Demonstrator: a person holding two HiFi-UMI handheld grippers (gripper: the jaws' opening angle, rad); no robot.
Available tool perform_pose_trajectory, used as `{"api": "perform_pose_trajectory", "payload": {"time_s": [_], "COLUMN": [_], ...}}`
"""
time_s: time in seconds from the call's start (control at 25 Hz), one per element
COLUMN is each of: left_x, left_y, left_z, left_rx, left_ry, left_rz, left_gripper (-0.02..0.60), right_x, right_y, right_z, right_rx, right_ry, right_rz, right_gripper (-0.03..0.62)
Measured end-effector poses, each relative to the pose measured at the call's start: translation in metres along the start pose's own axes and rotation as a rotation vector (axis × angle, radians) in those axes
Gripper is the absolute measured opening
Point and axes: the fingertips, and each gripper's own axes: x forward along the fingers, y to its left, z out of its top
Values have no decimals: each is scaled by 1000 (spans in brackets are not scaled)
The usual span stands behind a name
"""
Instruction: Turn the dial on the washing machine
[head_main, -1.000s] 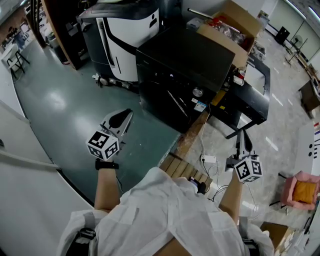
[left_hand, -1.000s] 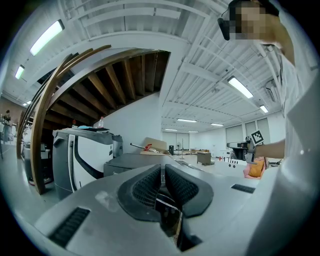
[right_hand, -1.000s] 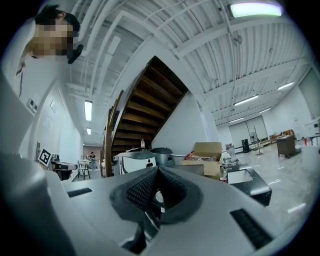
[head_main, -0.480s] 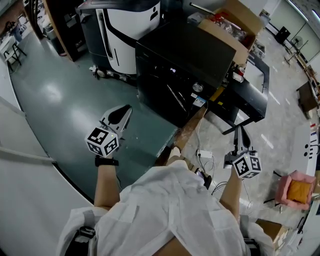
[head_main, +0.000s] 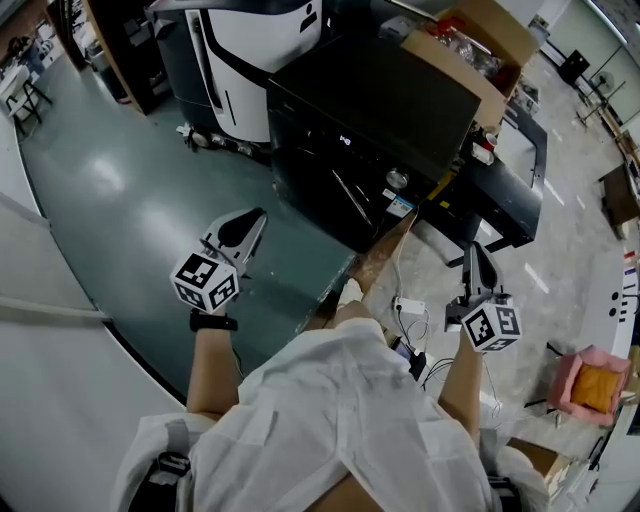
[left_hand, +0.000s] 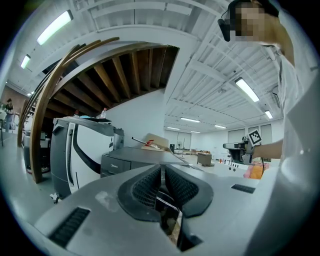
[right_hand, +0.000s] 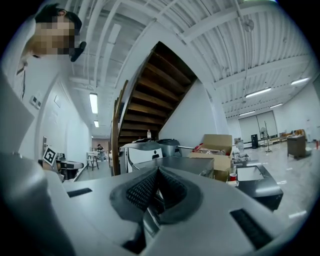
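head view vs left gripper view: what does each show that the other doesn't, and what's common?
Only head view: the dial on the washing machine's front, and a white power strip. Only left gripper view: the left gripper's jaws together with nothing between them, plus the staircase underside. Both: the washing machine, the cardboard box beyond it, the white machine beside it, and the right gripper.
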Motion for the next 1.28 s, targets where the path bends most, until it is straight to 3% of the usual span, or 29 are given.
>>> {"api": "perform_pose_trajectory", "payload": {"time_s": [0.6, 0.92, 1.28], "left_x": [72, 107, 119], "left_y": [-10, -16, -15], "left_z": [-55, -65, -72], "left_rx": [-12, -27, -60], "left_ry": [111, 120, 116], "left_rz": [-83, -111, -97], "left_gripper": [29, 29, 29], "right_x": [112, 165, 220], "right_y": [6, 8, 20], "right_z": [-77, -91, -114], "right_rx": [-38, -56, -172], "right_ry": [158, 185, 291], "right_rz": [136, 195, 256], "right_gripper": [2, 8, 140]}}
